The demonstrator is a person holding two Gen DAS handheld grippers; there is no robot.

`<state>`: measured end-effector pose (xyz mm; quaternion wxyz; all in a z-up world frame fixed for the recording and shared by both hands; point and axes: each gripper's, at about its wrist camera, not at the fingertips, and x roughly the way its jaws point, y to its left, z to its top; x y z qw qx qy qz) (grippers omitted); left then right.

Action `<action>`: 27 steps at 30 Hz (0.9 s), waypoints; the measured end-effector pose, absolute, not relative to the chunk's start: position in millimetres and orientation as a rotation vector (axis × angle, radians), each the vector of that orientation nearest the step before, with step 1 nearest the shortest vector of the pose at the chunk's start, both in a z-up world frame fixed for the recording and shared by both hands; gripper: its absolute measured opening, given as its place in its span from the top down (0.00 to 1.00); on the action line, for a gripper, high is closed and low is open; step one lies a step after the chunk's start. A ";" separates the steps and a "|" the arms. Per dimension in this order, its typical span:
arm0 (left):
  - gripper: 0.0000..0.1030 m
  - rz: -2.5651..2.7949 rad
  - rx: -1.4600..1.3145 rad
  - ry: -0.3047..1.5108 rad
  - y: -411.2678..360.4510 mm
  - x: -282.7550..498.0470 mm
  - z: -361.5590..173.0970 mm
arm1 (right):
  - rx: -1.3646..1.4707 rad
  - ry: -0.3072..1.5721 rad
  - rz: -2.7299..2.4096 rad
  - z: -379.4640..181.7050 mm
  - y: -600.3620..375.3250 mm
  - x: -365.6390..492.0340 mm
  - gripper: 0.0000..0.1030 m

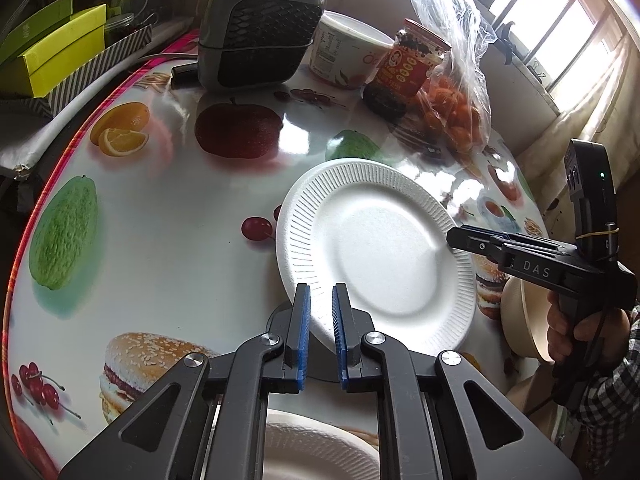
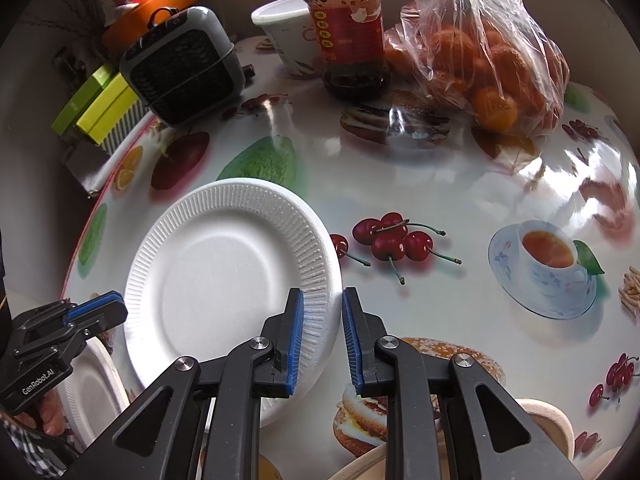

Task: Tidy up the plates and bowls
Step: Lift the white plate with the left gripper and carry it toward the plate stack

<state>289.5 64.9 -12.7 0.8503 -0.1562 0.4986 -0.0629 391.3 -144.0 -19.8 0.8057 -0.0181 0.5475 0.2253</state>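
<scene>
Early in the job, with both tools, left tool (image 1: 321,312) and right tool (image 2: 322,320), clamped on opposite rim edges of the white foam plate (image 1: 376,256) near the table (image 1: 168,208) edge, other plates and bowls near, unstacked.
</scene>
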 end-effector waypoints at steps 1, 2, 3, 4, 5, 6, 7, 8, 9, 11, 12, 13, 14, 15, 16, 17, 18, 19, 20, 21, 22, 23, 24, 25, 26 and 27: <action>0.89 -0.135 -0.340 1.050 67.3 288.7 -12.3 | -0.039 1.173 0.482 -20.2 -143.7 391.0 0.81; 0.89 -0.134 -0.347 1.049 69.7 288.1 -11.8 | -0.042 1.172 0.482 -20.3 -143.3 390.7 0.81; 0.89 -0.116 -0.338 1.045 71.5 287.0 -10.5 | -0.043 1.172 0.483 -20.5 -143.2 391.6 0.81; 0.89 -0.097 -0.317 1.037 72.4 285.9 -8.7 | -0.042 1.172 0.483 -20.5 -143.1 391.6 0.81; 0.89 -0.086 -0.303 1.033 73.5 285.1 -7.9 | -0.041 1.173 0.483 -20.6 -143.3 392.3 0.81; 0.89 -0.080 -0.311 1.037 76.3 285.0 -8.3 | -0.042 1.173 0.482 -20.4 -143.2 392.4 0.81; 0.89 -0.084 -0.329 1.044 79.2 285.8 -9.5 | -0.045 1.172 0.481 -20.3 -142.8 392.1 0.81; 0.89 -0.090 -0.348 1.049 81.6 286.8 -11.0 | -0.047 1.171 0.482 -20.6 -142.6 392.2 0.81; 0.89 -0.091 -0.364 1.055 83.2 287.3 -12.2 | -0.048 1.171 0.482 -20.9 -142.7 392.5 0.81; 0.89 -0.111 -0.386 1.060 83.4 287.7 -13.5 | -0.045 1.171 0.483 -20.9 -142.7 392.3 0.81; 0.89 -0.119 -0.391 1.064 82.8 288.1 -14.4 | -0.045 1.172 0.483 -21.0 -142.6 392.2 0.81; 0.89 -0.124 -0.398 1.067 82.1 288.1 -15.4 | -0.047 1.172 0.483 -21.0 -142.4 392.0 0.81; 0.89 -0.130 -0.405 1.072 80.7 288.7 -16.4 | -0.048 1.171 0.483 -20.9 -142.7 391.9 0.81; 0.89 -0.133 -0.414 1.076 80.3 288.9 -17.0 | -0.048 1.171 0.483 -20.9 -142.7 391.8 0.81; 0.89 -0.131 -0.412 1.074 79.8 288.8 -16.9 | -0.049 1.170 0.482 -20.7 -142.7 391.8 0.81; 0.89 -0.130 -0.407 1.070 79.4 288.7 -16.6 | -0.048 1.171 0.482 -20.8 -143.0 391.9 0.81; 0.89 -0.130 -0.404 1.070 78.9 288.9 -16.6 | -0.047 1.171 0.483 -20.8 -143.0 391.9 0.81; 0.89 -0.130 -0.403 1.071 78.6 289.1 -16.6 | -0.046 1.171 0.483 -20.7 -142.7 391.7 0.81; 0.89 -0.128 -0.400 1.069 78.0 289.1 -16.2 | -0.047 1.171 0.483 -20.9 -142.3 391.5 0.81; 0.89 -0.126 -0.392 1.068 77.1 289.3 -15.7 | -0.047 1.171 0.483 -20.9 -142.1 391.5 0.81; 0.89 -0.125 -0.385 1.071 76.2 289.7 -15.5 | -0.046 1.171 0.482 -20.6 -142.6 391.5 0.81; 0.89 -0.123 -0.382 1.071 75.8 289.9 -15.3 | -0.045 1.171 0.481 -20.8 -142.2 391.5 0.81; 0.89 -0.122 -0.381 1.069 75.9 289.6 -15.0 | -0.043 1.171 0.480 -20.7 -142.6 391.7 0.81; 0.89 -0.121 -0.384 1.067 76.2 289.5 -14.7 | -0.039 1.172 0.480 -20.5 -142.7 391.8 0.81; 0.89 -0.120 -0.385 1.066 76.6 289.3 -14.4 | -0.038 1.173 0.480 -20.4 -142.5 391.8 0.81; 0.89 -0.121 -0.384 1.065 76.9 289.2 -13.9 | -0.037 1.173 0.480 -20.0 -142.4 391.9 0.81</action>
